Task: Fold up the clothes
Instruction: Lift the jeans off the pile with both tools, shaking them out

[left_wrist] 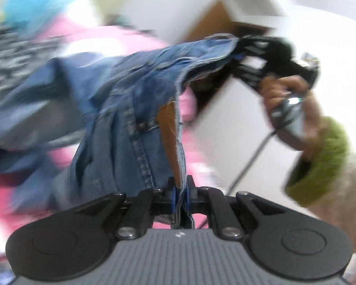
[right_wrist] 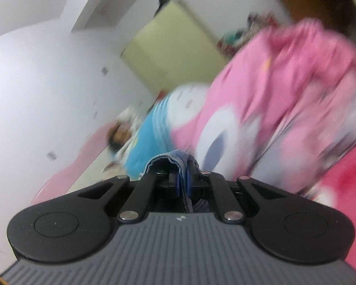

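You get even, soft indoor light; both fisheye views are heavily motion-blurred, edges bowed, corners dark.

A pink blanket (right_wrist: 284, 90) is lying blurred beside a light-blue cloth (right_wrist: 144, 142); a yellow-green panel (right_wrist: 173, 47) is standing against the white wall (right_wrist: 47, 83).

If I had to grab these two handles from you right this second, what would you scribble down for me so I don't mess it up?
Left gripper: shut on the edge of the blue jeans.
Right gripper: shut on another part of the same jeans' edge; the hand holding it shows in the left view.
Where things are: the jeans hang stretched between the two grippers, lifted off the pink bedding. Other clothes, one bright blue, lie further back.
Done: jeans picked up and spread by two points.
Left: no fold visible yet. Probably lay them flat, then fold. The pictures are blurry, so the rig is likely moving fast.
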`<state>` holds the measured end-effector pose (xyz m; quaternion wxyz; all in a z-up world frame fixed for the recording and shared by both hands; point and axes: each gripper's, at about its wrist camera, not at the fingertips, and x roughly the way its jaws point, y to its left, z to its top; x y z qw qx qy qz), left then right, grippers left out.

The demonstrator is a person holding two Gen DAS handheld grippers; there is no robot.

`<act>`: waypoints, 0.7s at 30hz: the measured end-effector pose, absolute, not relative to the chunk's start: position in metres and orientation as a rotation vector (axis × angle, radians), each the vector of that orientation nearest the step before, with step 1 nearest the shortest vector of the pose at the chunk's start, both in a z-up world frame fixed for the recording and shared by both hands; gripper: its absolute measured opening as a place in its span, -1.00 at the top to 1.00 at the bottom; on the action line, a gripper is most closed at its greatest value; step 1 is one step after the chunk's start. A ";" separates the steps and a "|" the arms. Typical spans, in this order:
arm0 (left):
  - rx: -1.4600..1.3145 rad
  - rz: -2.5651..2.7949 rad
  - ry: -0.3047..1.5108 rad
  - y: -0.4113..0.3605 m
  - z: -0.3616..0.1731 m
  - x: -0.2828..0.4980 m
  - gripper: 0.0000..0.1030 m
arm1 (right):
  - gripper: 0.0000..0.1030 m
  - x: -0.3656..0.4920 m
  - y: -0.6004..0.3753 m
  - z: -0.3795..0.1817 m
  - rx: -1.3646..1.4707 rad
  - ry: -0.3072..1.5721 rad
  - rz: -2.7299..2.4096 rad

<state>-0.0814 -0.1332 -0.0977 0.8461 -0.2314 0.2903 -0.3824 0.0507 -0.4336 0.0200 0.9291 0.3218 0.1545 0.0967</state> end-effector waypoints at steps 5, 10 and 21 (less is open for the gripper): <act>-0.552 -1.128 0.507 -0.236 -0.019 -0.087 0.85 | 0.92 -0.027 -0.528 0.144 0.481 0.156 0.041; -0.658 -1.331 0.426 -0.292 0.030 -0.084 0.84 | 0.92 -0.068 -0.559 0.220 0.321 0.054 -0.044; -0.684 -1.146 0.618 -0.249 -0.040 -0.047 0.84 | 0.92 -0.017 -0.550 0.168 0.257 0.178 0.001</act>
